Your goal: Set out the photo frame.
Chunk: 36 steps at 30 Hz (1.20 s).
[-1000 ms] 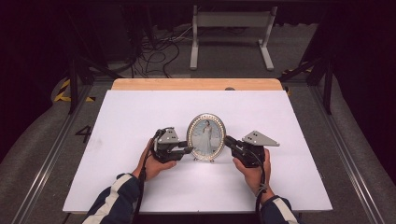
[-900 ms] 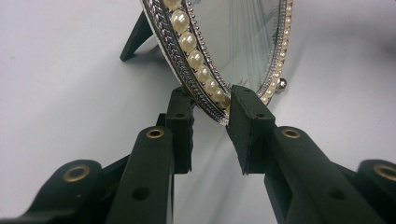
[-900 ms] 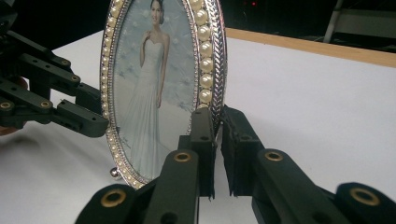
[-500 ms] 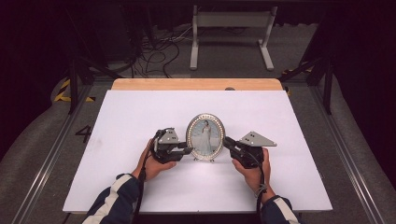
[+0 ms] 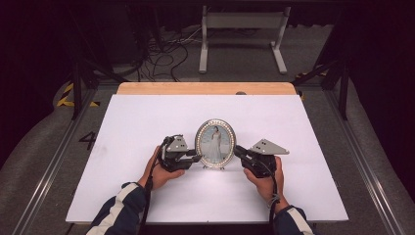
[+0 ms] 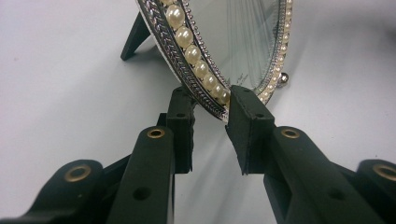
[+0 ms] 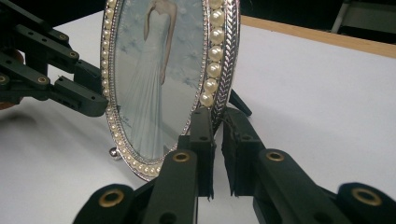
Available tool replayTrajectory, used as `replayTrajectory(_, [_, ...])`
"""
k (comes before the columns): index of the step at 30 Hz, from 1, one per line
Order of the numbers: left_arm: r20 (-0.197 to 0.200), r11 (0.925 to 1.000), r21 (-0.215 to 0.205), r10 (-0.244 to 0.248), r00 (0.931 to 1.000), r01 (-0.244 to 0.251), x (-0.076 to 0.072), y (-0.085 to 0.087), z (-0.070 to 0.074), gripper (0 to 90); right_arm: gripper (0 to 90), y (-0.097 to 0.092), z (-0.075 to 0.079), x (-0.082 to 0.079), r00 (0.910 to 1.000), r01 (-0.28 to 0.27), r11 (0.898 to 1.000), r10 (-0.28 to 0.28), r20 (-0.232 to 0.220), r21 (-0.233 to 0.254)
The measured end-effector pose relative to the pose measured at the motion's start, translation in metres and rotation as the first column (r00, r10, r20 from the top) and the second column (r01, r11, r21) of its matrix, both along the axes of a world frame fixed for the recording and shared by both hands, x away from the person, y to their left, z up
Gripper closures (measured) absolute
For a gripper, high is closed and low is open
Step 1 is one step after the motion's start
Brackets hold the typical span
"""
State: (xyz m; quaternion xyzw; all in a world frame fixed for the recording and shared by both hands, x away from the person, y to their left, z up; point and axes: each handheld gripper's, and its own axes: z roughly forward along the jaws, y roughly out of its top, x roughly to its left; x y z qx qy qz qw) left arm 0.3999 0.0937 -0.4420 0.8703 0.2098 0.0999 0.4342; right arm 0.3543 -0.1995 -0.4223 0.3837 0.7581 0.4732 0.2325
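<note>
An oval silver picture frame edged with pearls (image 5: 215, 144) is stood upright near the middle of the white counter (image 5: 127, 122). Its left rim is gripped by the left gripper (image 5: 197, 157), its right rim by the right gripper (image 5: 237, 151), both sets of fingers (image 6: 247, 121) closed on it.

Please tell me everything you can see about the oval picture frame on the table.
The picture frame is oval, silver-looking metal with a braided edge and a ring of pearl-like beads. Behind glass it holds a photo of a figure in a long white dress. It stands upright on the white table, on small ball feet and a dark back leg. The left gripper and right gripper each clamp one side of its rim.
</note>
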Motion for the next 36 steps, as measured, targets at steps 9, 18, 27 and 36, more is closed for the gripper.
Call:
replayTrajectory(9, [0.013, 1.0000, 0.008, 0.000, 0.9999, 0.000, -0.001, -0.001, 0.000, 71.3, 82.0, 0.000, 0.001, 0.000, 0.9999, -0.012, 1.000, 0.012, -0.005, -0.026])
replayTrajectory(18, [0.036, 1.0000, 0.001, 0.007, 0.9993, -0.007, -0.003, 0.002, 0.004, 69.6, 80.5, 0.001, 0.001, 0.000, 0.9999, -0.013, 0.997, 0.014, 0.001, -0.071])
replayTrajectory(27, [0.074, 0.9998, 0.000, 0.022, 0.9970, -0.022, -0.008, 0.007, 0.010, 69.0, 78.7, 0.002, 0.000, 0.000, 0.9994, -0.033, 0.995, 0.032, -0.011, -0.097])
replayTrajectory(36, [0.070, 0.9997, 0.001, 0.023, 0.9973, -0.023, -0.007, 0.006, 0.009, 69.7, 79.8, 0.002, 0.001, 0.001, 0.9993, -0.036, 0.994, 0.035, -0.013, -0.104])
